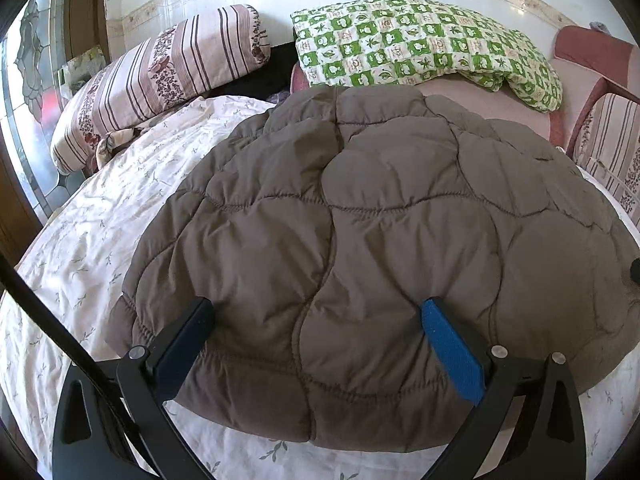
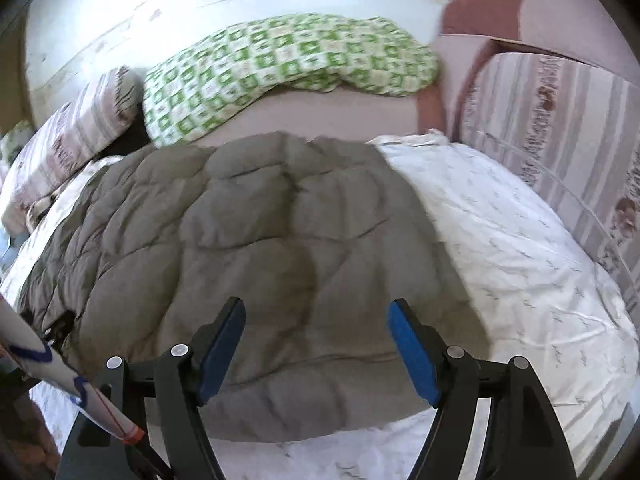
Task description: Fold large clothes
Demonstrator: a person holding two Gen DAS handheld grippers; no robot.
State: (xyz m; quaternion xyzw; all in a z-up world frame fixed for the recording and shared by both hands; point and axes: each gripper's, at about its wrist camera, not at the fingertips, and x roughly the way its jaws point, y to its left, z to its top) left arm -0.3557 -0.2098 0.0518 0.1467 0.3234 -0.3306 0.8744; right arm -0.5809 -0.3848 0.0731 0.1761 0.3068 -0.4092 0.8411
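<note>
A brown quilted puffer jacket [image 1: 360, 232] lies spread flat on a white floral bed sheet [image 1: 100, 220]. It also shows in the right wrist view [image 2: 248, 248]. My left gripper [image 1: 316, 308] is open and hovers over the jacket's near hem, with its fingers wide apart and nothing between them. My right gripper [image 2: 316, 312] is open and empty too, above the jacket's near right part. The white sheet [image 2: 520, 264] lies bare to the right of the jacket. The right wrist view is blurred.
A green-and-white checked quilt [image 1: 424, 44] lies folded at the back by the wall. A striped floral pillow [image 1: 160, 84] lies at the back left. A pink headboard [image 1: 592, 64] and a striped cushion [image 2: 560, 128] stand at the right. A white sleeve [image 2: 60, 372] shows at lower left.
</note>
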